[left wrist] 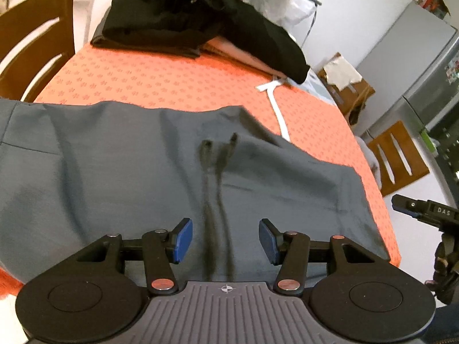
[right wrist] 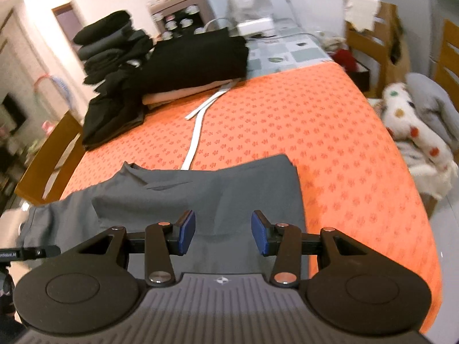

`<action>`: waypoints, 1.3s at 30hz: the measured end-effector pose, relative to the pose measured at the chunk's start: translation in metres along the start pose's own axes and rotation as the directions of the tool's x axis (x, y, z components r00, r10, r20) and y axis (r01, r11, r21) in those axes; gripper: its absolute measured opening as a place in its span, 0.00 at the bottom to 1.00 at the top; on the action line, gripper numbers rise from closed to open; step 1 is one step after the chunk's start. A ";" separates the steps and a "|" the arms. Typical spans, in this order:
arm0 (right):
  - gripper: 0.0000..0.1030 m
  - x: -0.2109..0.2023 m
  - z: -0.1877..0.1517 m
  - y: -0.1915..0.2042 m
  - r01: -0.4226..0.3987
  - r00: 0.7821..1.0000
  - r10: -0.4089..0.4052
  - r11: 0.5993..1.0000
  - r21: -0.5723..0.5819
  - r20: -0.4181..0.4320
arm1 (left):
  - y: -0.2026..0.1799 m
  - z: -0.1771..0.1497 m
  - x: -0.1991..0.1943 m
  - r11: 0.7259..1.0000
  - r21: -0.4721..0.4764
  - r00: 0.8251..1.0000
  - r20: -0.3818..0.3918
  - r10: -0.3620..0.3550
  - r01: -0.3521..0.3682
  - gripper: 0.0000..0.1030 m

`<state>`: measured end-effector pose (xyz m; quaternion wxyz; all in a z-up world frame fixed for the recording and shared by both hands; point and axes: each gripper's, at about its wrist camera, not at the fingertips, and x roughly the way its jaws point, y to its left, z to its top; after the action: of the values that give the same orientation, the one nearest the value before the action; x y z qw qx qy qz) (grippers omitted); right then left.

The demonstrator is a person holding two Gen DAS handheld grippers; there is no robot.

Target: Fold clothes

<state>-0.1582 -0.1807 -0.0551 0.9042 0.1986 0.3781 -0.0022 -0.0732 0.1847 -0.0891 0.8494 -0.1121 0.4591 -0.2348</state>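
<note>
From the left wrist view we see our left hand-held gripper (left wrist: 225, 240) hovering over the grey shorts (left wrist: 120, 172), its blue pads (left wrist: 182, 240) spread wide with nothing between them. Two dark drawstrings (left wrist: 215, 177) run up the cloth from between the pads. The shorts lie spread on the orange tablecloth (left wrist: 160, 77) of the desk, their far edge wavy and their right edge stopping just short of the desk's right rim. Beyond that far edge a broad band of bare orange cloth lies open, up to a pile of black clothes (left wrist: 183, 20) at the back. A white strap (left wrist: 276, 106) trails down from that pile to the shorts' far right corner. A wooden chair (left wrist: 31, 37) stands at the left edge.

From the right wrist view our right hand-held gripper (right wrist: 223, 236) likewise stands open and empty above the shorts (right wrist: 200, 192), which here show a folded-over flap and a square right corner. To the right of that corner the orange cloth (right wrist: 315, 132) is free all the way to the desk's rim. The strap (right wrist: 198, 126) and the black stack (right wrist: 198, 57) sit further back.
</note>
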 end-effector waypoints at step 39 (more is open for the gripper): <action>0.57 0.072 0.153 -0.125 -0.812 0.575 0.420 0.188 -0.552 -0.702 | -0.335 -0.176 0.082 0.707 -0.671 0.813 0.273 0.513 -0.221 0.65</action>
<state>-0.0211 -0.3408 -0.0519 0.6930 -0.1330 0.3828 0.5963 -0.2801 -0.1417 -0.1099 0.8768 -0.3338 0.3177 0.1374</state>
